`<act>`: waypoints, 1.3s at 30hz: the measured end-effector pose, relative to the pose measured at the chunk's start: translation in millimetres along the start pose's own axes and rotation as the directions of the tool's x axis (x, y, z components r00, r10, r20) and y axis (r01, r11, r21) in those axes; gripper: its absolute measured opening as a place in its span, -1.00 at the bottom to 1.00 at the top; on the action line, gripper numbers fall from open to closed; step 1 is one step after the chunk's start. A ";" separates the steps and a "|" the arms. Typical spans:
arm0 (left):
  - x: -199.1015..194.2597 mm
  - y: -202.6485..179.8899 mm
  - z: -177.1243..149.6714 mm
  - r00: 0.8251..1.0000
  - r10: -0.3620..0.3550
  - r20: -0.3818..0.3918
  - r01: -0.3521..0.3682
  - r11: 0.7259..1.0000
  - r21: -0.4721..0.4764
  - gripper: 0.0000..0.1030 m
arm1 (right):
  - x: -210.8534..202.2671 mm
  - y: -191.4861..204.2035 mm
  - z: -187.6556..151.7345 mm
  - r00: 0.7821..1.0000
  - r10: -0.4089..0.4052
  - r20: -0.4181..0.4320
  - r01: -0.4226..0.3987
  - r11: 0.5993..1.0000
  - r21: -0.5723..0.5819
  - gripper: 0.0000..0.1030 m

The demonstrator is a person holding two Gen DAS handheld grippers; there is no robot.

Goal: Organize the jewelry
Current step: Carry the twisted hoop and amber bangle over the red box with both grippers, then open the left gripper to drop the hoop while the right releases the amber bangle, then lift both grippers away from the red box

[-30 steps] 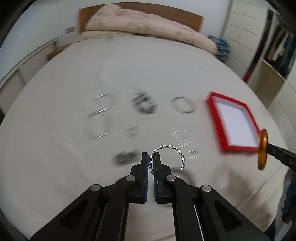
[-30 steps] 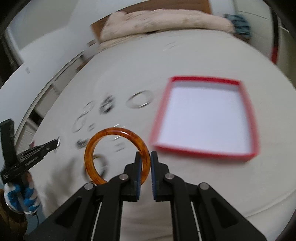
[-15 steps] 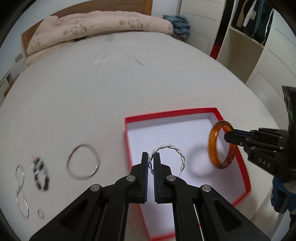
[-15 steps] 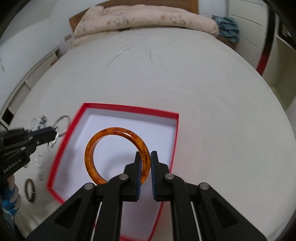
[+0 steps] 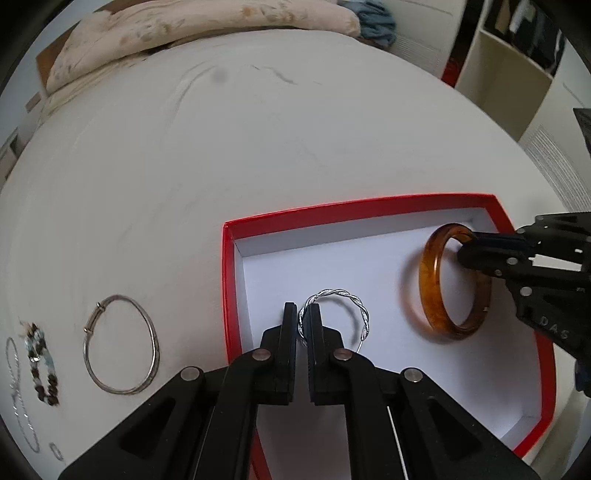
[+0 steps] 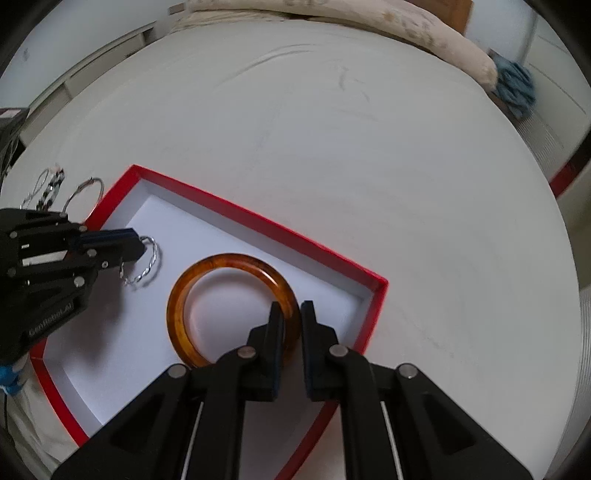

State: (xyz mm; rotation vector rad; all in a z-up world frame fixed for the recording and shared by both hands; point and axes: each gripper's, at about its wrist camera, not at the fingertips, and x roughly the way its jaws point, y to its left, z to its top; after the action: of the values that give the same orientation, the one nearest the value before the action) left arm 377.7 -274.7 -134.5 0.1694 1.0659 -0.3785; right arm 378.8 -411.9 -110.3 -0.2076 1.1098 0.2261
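A red box with a white floor (image 5: 229, 280) (image 6: 243, 218) lies on the white bed. My left gripper (image 5: 302, 314) is shut on a twisted silver bangle (image 5: 347, 297), held low over the box's left part; the bangle also shows in the right wrist view (image 6: 149, 264). My right gripper (image 6: 291, 314) is shut on an amber bangle (image 6: 207, 273), held low inside the box; in the left wrist view the amber bangle (image 5: 430, 291) stands tilted at the box's right side with the right gripper (image 5: 469, 247) on it.
Left of the box lie a thin silver bangle (image 5: 122, 347), a dark bead bracelet (image 5: 40, 365), a silver chain (image 5: 14, 391) and a small ring (image 5: 55, 450). A rolled duvet (image 5: 192, 26) lies at the bed's head. Shelves (image 5: 517, 62) stand at the right.
Both grippers have carried their bangles from the loose jewelry over to the red box and lowered them inside it. Both stay shut on their bangles.
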 end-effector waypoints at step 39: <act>-287.9 73.4 -56.9 0.929 0.196 0.314 -0.150 0.975 -0.166 0.00 | -266.5 56.8 -63.1 0.927 -0.019 0.375 -0.028 0.992 0.121 -0.30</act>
State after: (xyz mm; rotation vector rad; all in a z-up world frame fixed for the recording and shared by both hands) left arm 236.1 -125.6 87.4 0.0714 0.7363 -0.1626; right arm 195.0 -395.3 99.8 -0.0461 0.7383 0.1905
